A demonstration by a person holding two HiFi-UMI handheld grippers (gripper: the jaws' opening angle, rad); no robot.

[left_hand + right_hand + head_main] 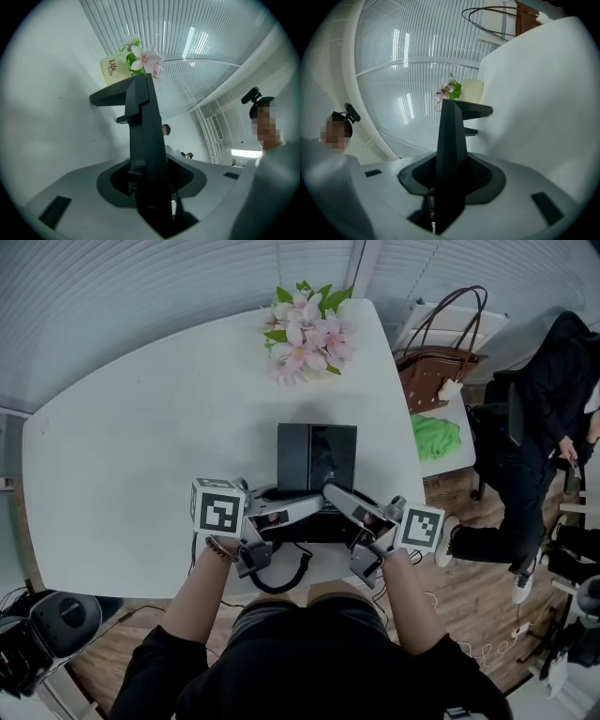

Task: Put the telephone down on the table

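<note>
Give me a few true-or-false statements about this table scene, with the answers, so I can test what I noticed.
1. The left gripper and the right gripper are both clamped on the black telephone. True.
2. The flowers lie between the two grippers. False: they sit at the table's far edge, beyond the telephone.
3. A brown handbag stands beside the table, not on it. True.
4. The table is black. False: it is white.
</note>
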